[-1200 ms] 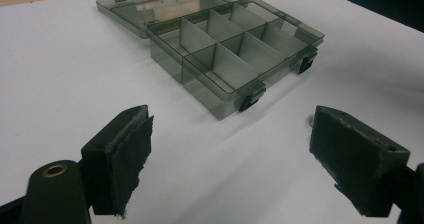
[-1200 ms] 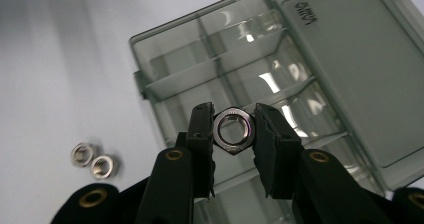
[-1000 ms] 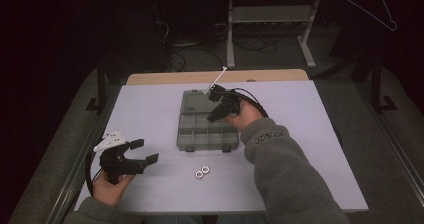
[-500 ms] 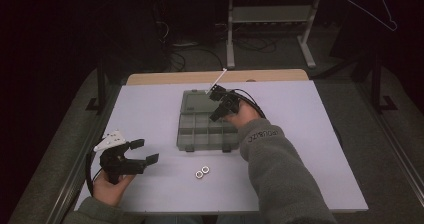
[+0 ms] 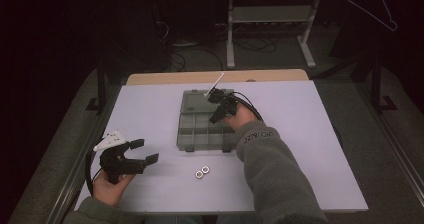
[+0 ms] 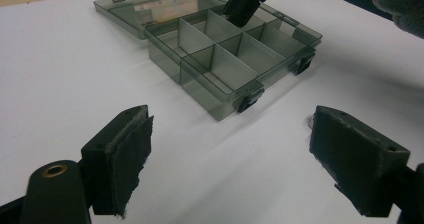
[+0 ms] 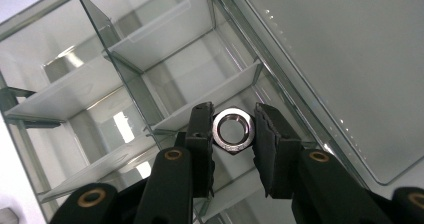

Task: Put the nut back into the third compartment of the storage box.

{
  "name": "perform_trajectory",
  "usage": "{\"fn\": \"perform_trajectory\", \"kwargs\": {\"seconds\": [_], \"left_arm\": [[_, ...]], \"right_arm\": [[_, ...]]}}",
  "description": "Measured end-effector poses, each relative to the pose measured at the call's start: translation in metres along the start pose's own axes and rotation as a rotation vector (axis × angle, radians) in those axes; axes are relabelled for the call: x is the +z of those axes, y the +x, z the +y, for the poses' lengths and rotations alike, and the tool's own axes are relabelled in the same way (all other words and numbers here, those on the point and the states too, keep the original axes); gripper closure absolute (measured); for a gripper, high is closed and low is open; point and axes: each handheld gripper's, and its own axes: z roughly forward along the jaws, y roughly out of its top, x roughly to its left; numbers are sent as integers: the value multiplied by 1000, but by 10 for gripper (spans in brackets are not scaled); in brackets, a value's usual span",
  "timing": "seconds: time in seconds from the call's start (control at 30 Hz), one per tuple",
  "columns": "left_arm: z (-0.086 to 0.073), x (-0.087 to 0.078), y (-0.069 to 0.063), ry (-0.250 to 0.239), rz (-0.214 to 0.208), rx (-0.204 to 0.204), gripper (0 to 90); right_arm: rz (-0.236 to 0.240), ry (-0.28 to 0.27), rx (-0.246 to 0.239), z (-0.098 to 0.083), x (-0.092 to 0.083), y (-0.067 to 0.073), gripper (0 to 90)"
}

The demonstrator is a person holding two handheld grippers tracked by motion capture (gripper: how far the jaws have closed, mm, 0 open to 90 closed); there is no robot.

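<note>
A steel hex nut (image 7: 233,130) is sitting pinched between the two black jaws of the right gripper (image 7: 233,134), gripped across opposite flats, with its threaded bore facing straight toward the right gripper view's camera, so its axis is running along the jaws rather than across them. In the high view the right gripper (image 5: 220,105) is hanging over the far right part of the organizer box (image 5: 186,134), jaws pointing down into it, and the nut is riding just above a compartment beside the hinge line; whether it is touching the floor of that compartment cannot be told.

The organizer box (image 6: 235,59) is a smoky clear plastic case lying open on the white table (image 5: 320,134), its lid (image 6: 150,11) folded flat beyond the tray. Thin dividers are splitting the tray into rectangular compartments, and the ones showing in the left gripper view and the right gripper view are looking bare. Two dark latches (image 6: 246,102) are hanging on the box's near wall.

Two more nuts (image 5: 202,172) are lying side by side on the table just nearer the person than the box's front wall, touching or almost touching.

The left gripper (image 5: 134,154) is resting well to the left of the box, nearer the person, its jaws spread wide with nothing between them and pointing toward the box.
</note>
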Motion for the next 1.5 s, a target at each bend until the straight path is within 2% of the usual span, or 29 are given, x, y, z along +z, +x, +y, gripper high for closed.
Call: {"fn": "perform_trajectory", "kwargs": {"seconds": [0.23,0.4,0.67,0.77,0.87,0.9,0.93,1.07,1.1,1.13,1.23,1.27,1.3,1.33,1.5], "left_arm": [[0,0,0,1,0,3,162],[0,0,0,0,0,7,162],[0,0,0,-1,0,5,162],[0,1,-1,2,0,7,162],[0,1,-1,2,1,5,162],[0,1,-1,1,1,5,162],[0,1,-2,1,2,6,162],[0,1,-2,3,3,2,162],[0,1,-2,3,3,2,162],[0,2,-2,4,4,4,162],[0,2,-2,5,4,5,162],[0,2,-2,6,3,6,162],[0,2,-2,6,3,6,162],[0,2,-2,5,4,6,162],[0,2,-3,9,3,9,162]], "right_arm": [[0,2,4,-3,3,-2,687],[11,-14,7,-4,2,0,639],[13,-50,-20,-7,-14,8,617],[23,-80,-47,-12,-26,18,609],[28,-89,-62,-14,-30,23,601],[38,-89,-83,-18,-36,31,595],[38,-89,-83,-18,-36,31,595],[59,-113,-129,-27,-44,51,586],[59,-113,-129,-27,-44,51,586],[65,-113,-154,-32,-46,61,582],[74,-116,-167,-36,-47,69,582],[82,-116,-192,-40,-47,77,578],[82,-116,-192,-40,-47,77,578],[92,-119,-209,-45,-47,85,577],[120,-107,-237,-56,-42,100,575]]}}
